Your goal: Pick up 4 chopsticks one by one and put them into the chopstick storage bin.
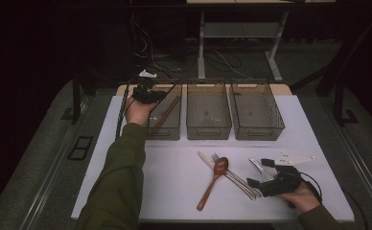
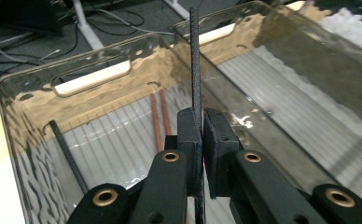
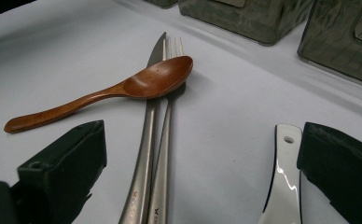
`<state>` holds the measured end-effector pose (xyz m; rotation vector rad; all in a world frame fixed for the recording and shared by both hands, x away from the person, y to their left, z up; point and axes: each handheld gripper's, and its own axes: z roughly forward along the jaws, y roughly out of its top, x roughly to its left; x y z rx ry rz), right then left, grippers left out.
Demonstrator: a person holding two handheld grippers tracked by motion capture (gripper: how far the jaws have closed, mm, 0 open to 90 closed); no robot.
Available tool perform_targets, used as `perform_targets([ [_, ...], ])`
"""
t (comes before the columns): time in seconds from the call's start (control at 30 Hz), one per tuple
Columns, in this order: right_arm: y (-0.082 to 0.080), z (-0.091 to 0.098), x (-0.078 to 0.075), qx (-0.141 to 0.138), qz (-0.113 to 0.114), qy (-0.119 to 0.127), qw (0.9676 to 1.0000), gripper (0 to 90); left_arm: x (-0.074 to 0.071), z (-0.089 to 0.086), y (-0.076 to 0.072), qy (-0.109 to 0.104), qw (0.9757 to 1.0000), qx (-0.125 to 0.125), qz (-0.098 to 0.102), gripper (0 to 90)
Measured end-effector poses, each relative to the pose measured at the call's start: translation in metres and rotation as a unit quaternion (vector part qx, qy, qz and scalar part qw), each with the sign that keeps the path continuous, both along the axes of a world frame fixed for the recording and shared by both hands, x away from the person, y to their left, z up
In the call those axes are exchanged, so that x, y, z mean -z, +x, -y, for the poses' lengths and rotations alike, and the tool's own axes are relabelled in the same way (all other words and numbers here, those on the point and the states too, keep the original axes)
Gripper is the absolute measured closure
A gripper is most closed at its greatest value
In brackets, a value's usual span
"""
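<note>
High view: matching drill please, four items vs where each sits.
Items:
1. black chopstick
2. brown chopsticks
3. wooden spoon
4. middle bin

Places:
A. lying across the knife and fork
B. empty, between two other bins
C. clamped upright in the left gripper
D. lying in the left bin

Pairs: 1-C, 2-D, 3-A, 4-B

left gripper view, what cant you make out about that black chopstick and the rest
- Black chopstick: its lower end runs off the bottom edge of the left gripper view; its middle is covered by the left gripper's fingers.
- Metal utensil: working end cut off by the right gripper view's bottom edge.
- Left bin: contents partly behind the hand in the high view.
</note>
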<state>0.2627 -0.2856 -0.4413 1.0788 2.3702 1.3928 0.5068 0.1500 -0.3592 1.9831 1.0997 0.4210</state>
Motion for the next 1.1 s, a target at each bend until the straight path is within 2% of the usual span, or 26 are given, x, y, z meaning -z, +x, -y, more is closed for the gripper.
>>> perform_targets([
  [0.1, 0.000, 0.000, 0.000, 0.001, 0.001, 0.001, 1.0000, 1.0, 0.007, -0.002, 0.006, 0.020, 0.9996, -0.015, -0.014, 85.1],
  [0.17, 0.000, 0.000, 0.000, 0.001, 0.000, 0.002, 1.0000, 1.1, 0.011, -0.003, 0.008, 0.017, 0.9993, -0.026, -0.021, 85.1],
  [0.47, 0.000, 0.001, 0.000, 0.000, 0.001, 0.002, 1.0000, 1.0, 0.020, -0.004, 0.012, 0.031, 0.9979, -0.039, -0.041, 84.3],
  [0.8, 0.000, 0.000, 0.000, 0.000, 0.000, 0.001, 1.0000, 1.1, 0.020, -0.002, 0.010, 0.041, 0.9980, -0.033, -0.035, 63.6],
  [1.1, 0.000, 0.000, 0.000, 0.000, 0.000, 0.000, 1.0000, 1.1, 0.012, -0.002, 0.005, 0.023, 0.9993, -0.012, -0.028, 53.8],
])
